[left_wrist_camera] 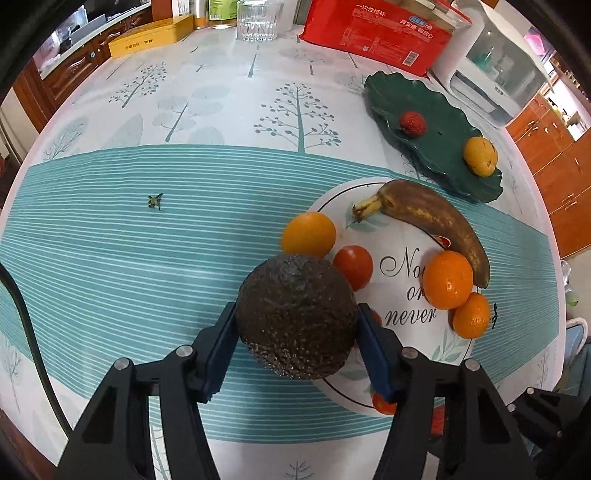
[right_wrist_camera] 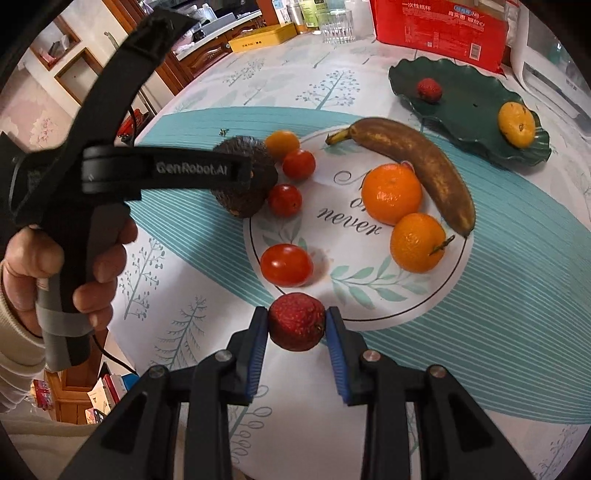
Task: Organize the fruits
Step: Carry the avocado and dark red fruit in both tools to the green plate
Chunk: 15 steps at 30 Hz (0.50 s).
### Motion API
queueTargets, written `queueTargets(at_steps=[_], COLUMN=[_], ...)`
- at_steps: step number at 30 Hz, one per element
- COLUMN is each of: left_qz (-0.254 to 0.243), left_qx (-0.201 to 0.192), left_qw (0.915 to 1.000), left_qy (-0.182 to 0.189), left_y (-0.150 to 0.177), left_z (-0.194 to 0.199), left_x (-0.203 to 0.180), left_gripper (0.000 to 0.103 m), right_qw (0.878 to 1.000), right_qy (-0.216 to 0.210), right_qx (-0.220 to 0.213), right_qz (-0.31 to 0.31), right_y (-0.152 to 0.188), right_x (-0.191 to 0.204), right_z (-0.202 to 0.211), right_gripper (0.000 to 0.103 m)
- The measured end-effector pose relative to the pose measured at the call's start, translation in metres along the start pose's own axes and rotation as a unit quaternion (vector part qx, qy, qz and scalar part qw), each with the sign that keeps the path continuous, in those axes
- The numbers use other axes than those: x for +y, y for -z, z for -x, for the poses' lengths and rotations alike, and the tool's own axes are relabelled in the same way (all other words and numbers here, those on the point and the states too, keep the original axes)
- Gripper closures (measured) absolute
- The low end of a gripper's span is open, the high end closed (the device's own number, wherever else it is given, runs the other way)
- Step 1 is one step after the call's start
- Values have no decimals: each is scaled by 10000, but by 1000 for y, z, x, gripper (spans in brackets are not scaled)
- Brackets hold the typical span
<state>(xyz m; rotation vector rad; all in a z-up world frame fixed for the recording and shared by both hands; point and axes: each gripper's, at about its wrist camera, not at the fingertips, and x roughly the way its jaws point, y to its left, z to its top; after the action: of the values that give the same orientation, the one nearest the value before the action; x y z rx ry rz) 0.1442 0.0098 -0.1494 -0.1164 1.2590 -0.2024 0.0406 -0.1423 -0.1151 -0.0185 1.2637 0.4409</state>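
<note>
My left gripper [left_wrist_camera: 297, 312] is shut on a dark, rough avocado [left_wrist_camera: 295, 317], with both blue pads against its sides at the left rim of the white plate [left_wrist_camera: 402, 236]. In the right wrist view my right gripper [right_wrist_camera: 297, 314] is shut on a red lychee [right_wrist_camera: 295, 325] just over the plate's near rim [right_wrist_camera: 369, 318]. The plate holds a brown banana [right_wrist_camera: 417, 162], two oranges [right_wrist_camera: 391, 194], three tomatoes [right_wrist_camera: 286, 264] and a small orange [right_wrist_camera: 282, 143]. Behind it, a green leaf dish [right_wrist_camera: 469, 96] carries another lychee [right_wrist_camera: 429, 89] and a small orange [right_wrist_camera: 516, 124].
A hand [right_wrist_camera: 92, 266] grips the left tool's handle at the left. At the back of the round table stand a red package [left_wrist_camera: 376, 29], a glass [left_wrist_camera: 258, 20], a yellow tin [left_wrist_camera: 151, 35] and a white appliance [left_wrist_camera: 495, 70]. A small stem scrap [left_wrist_camera: 155, 201] lies on the cloth.
</note>
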Motion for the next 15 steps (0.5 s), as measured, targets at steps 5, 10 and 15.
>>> queueTargets(at_steps=[5,10,15], left_qz=[8,-251,-544], left_qx=[15,-264,-643], left_qw=[10000,9992,9961], left_qy=[97,146,264], left_y=[0,-12,-31], left_z=[13,47,86], left_x=[-1,-16,-35], left_gripper=[43,43,43], right_qw=[9997,9986,9955], right_qy=[7,110,300], right_qx=[-232,-519,-894], right_qz=[28,9,-43], right_y=[-8,-26,-48], right_x=[-3,-11,-23], right_z=[23,49,82], right_gripper=[72,72,72])
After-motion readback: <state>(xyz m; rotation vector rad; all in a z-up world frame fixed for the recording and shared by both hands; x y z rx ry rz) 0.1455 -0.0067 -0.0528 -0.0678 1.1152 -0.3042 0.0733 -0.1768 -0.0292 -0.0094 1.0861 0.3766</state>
